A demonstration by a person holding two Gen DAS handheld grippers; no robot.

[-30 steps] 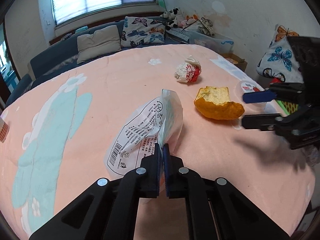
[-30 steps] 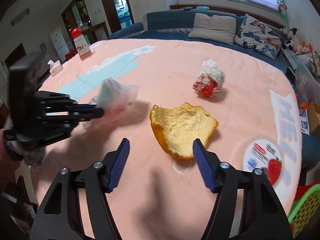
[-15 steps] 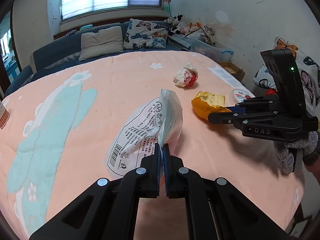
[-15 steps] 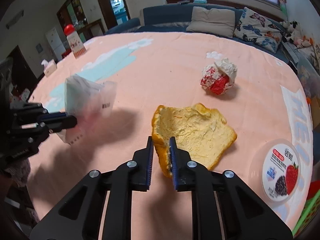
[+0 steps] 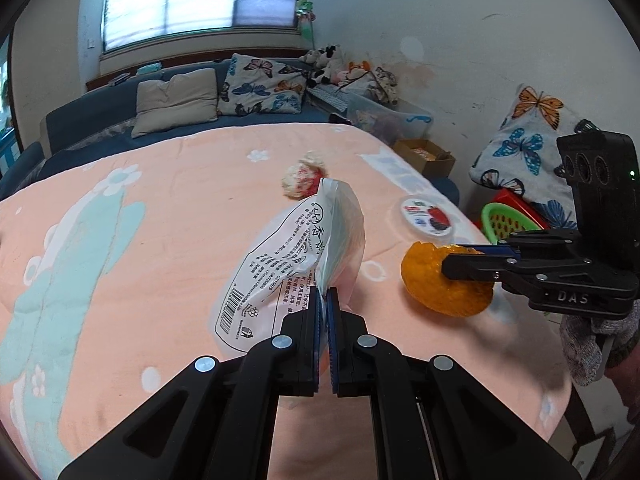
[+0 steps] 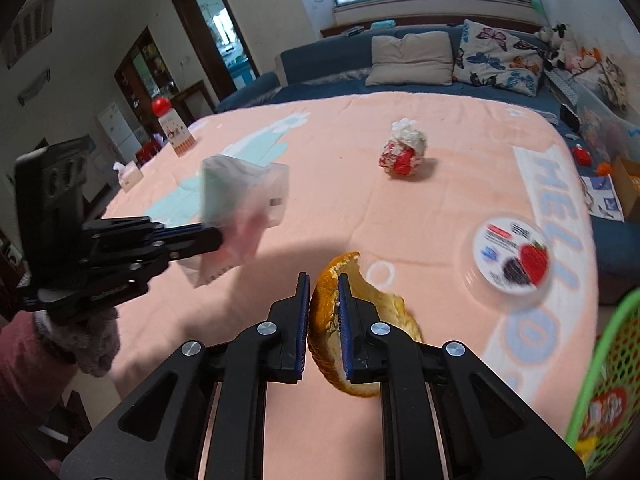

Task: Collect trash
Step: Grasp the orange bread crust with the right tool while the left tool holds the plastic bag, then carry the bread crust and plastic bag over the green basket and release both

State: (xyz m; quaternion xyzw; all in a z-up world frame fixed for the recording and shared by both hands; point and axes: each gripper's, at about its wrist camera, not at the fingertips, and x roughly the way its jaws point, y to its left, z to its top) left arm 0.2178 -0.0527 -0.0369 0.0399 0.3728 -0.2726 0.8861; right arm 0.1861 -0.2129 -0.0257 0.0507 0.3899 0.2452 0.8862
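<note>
left gripper (image 5: pixel 323 300) clamped, right gripper (image 6: pixel 324 292) clamped

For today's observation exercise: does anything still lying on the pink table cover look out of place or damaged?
Yes. A crumpled red-and-white wrapper lies loose mid-table, and a round fruit-printed lid lies flat near the edge, with no container visible. The orange peel, torn and ragged along its rim, is already in the right gripper.

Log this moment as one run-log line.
left gripper: shut on clear printed plastic bag | right gripper: shut on orange peel | crumpled red-white wrapper, round strawberry lid: on table
</note>
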